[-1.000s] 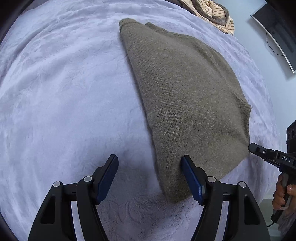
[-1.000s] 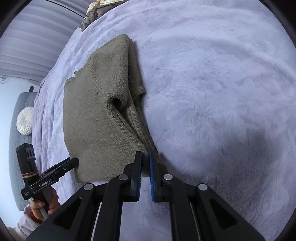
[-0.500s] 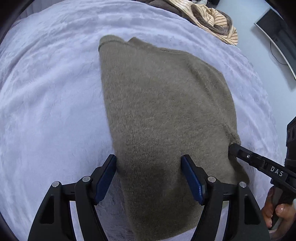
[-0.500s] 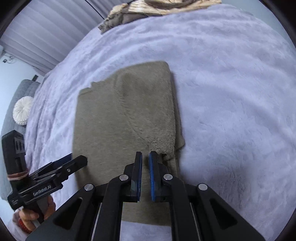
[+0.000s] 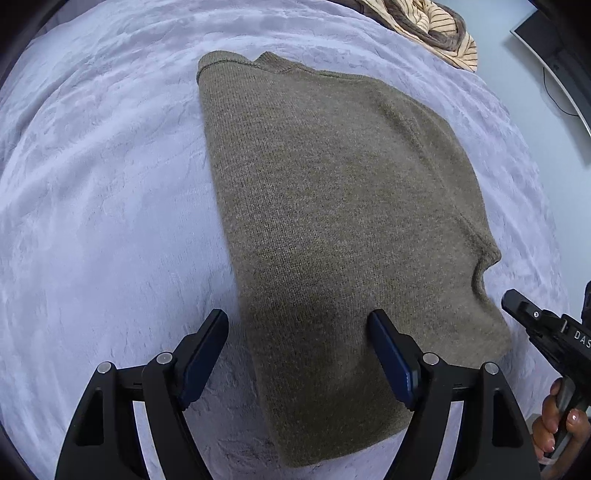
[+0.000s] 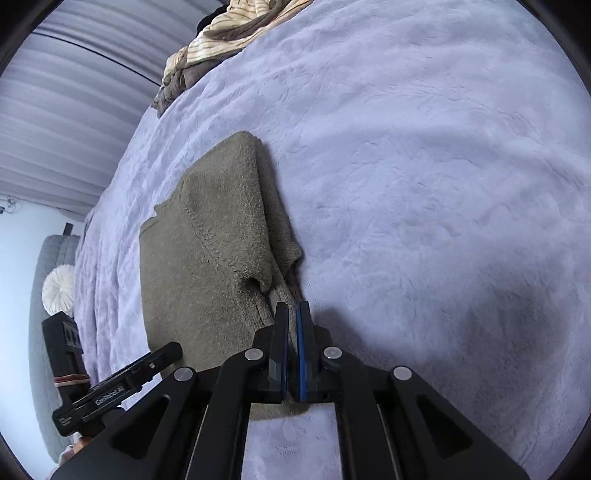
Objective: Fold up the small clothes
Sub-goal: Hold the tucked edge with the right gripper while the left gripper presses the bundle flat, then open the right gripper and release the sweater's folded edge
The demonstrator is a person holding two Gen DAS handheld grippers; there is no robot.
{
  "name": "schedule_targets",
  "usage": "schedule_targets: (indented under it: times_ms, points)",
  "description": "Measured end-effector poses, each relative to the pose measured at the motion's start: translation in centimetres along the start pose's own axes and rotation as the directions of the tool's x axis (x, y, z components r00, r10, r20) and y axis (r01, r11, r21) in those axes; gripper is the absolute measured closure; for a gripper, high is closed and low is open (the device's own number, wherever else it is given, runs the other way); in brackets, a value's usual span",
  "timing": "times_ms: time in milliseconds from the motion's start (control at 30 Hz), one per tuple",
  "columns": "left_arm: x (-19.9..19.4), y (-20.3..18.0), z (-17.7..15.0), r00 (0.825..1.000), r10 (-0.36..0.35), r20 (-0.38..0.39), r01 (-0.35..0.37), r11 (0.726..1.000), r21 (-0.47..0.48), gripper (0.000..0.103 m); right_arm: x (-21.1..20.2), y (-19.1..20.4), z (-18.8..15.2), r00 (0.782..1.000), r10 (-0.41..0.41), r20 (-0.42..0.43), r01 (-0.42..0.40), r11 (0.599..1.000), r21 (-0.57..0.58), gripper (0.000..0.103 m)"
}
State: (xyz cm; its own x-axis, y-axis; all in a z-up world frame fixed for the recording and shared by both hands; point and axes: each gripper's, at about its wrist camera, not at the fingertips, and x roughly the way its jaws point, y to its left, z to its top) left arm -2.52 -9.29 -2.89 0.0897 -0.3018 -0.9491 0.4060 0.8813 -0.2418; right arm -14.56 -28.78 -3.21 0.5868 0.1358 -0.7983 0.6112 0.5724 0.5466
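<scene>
An olive-brown knitted sweater [image 5: 332, 221] lies folded on the lavender blanket [image 5: 92, 221]; it also shows in the right wrist view [image 6: 207, 266]. My left gripper [image 5: 295, 350] is open, its jaws wide apart over the sweater's near edge, holding nothing. My right gripper [image 6: 291, 317] has its jaws nearly together at the sweater's right near edge; cloth seems to sit between them. The right gripper also shows in the left wrist view [image 5: 517, 306], just off the sweater's right corner. The left gripper shows in the right wrist view [image 6: 162, 354] at the sweater's near left corner.
A heap of striped beige and brown clothes [image 5: 436, 33] lies at the far edge of the bed, also in the right wrist view [image 6: 221, 40]. A monitor [image 5: 554, 55] stands at the right. A grey chair with a white cushion [image 6: 59, 288] stands left of the bed.
My left gripper has drawn back a little, so more of the sweater's near edge shows between its open jaws. My right gripper has lowered to the sweater's right edge, jaws still nearly shut.
</scene>
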Motion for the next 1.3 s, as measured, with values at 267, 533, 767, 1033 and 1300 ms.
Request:
schedule_targets:
  times_ms: [267, 533, 767, 1033, 1300]
  points:
    - [0.1, -0.6, -0.1, 0.999, 0.029, -0.021, -0.028, 0.999, 0.032, 0.017, -1.4, -2.1, -1.8, 1.0, 0.0, 0.001, 0.0, 0.997, 0.076, 0.098]
    - [-0.5, -0.3, 0.2, 0.999, 0.033, -0.031, -0.032, 0.999, 0.04, 0.017, -1.2, -1.7, -1.8, 1.0, -0.011, -0.012, 0.012, 0.998, 0.065, 0.098]
    - [-1.8, 0.7, 0.1, 0.999, 0.033, 0.025, -0.033, 0.999, 0.002, 0.0, -0.6, -0.7, -1.4, 1.0, -0.019, -0.023, 0.02, 0.999, 0.04, 0.098]
    - [-2.1, 2.0, 0.5, 0.999, 0.04, 0.014, -0.039, 0.999, -0.031, 0.0, -0.6, 0.2, -1.1, 1.0, -0.017, -0.01, 0.017, 1.0, 0.012, 0.029]
    - [-1.4, 3.3, 0.3, 1.0, 0.016, -0.013, -0.017, 0.997, -0.081, 0.0, -0.8, 0.1, -0.8, 0.999, -0.013, -0.037, 0.013, 1.0, -0.009, 0.028]
